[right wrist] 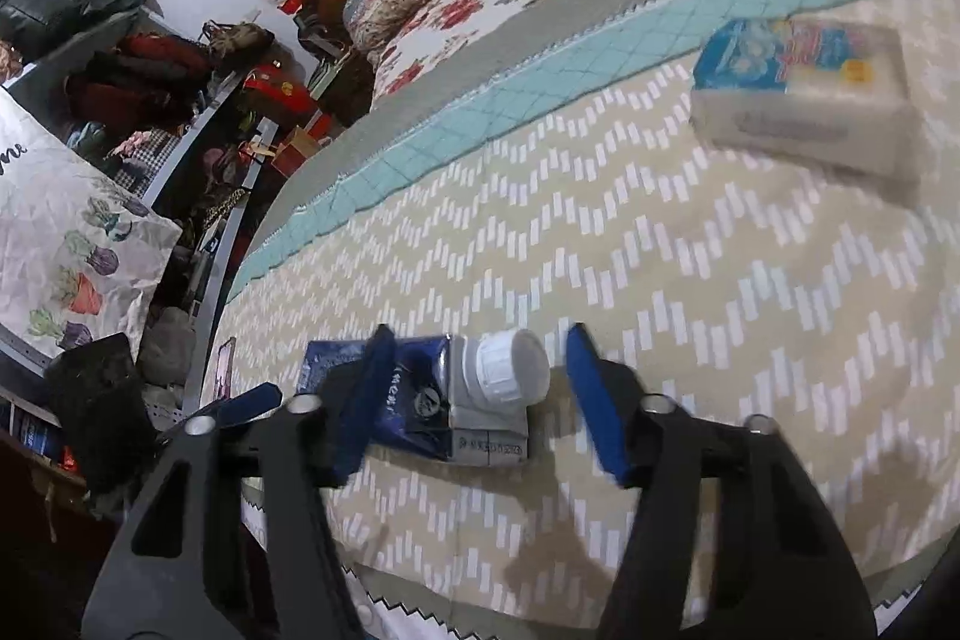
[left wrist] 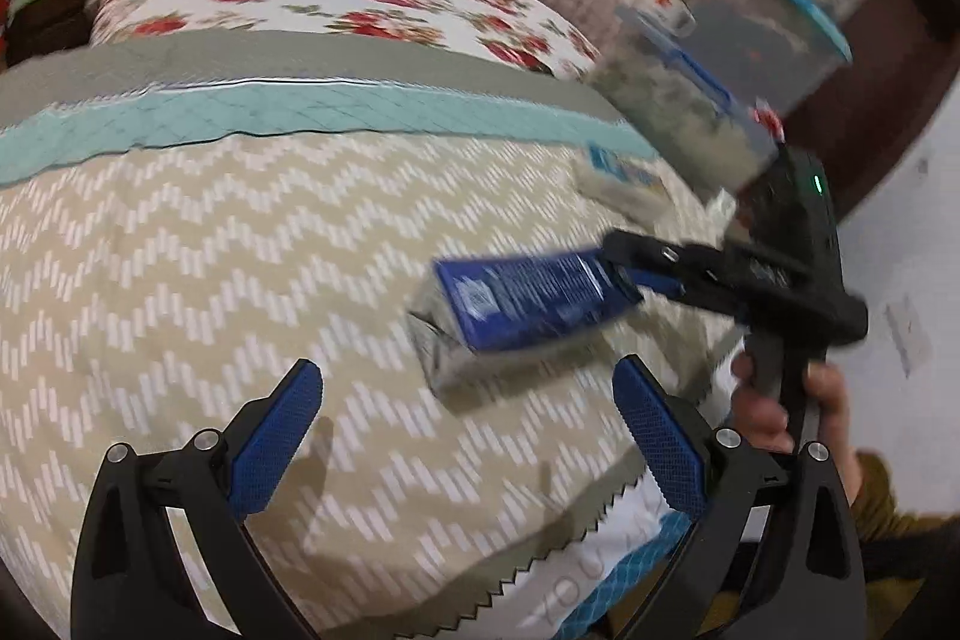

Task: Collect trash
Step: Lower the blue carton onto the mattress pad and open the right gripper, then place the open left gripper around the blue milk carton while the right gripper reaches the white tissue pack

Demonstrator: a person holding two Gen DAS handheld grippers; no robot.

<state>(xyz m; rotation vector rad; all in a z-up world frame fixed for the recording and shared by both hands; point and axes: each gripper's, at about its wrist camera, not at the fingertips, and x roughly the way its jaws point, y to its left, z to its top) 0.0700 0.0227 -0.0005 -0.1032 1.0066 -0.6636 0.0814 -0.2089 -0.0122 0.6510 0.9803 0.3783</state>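
Covering the bed, a zigzag quilt (right wrist: pixel 690 292) carries a tissue pack (right wrist: pixel 804 94) near its teal border. Nearer its front edge lies a blue carton (left wrist: pixel 528 304), between the right gripper's (right wrist: pixel 474 400) unclenched jaws. The left gripper (left wrist: pixel 468 430) gapes empty.

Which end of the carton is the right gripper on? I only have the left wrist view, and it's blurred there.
Observer: The capped end. The carton has a white cap, and it lies between the right gripper's fingers.
Operator: Is it gripped yet?
Observer: No. A gap shows between the cap and one pad, so the jaws are open.
Operator: What's past the bed on the far side?
Observer: Shelves packed with bags stand beyond the bed's edge.
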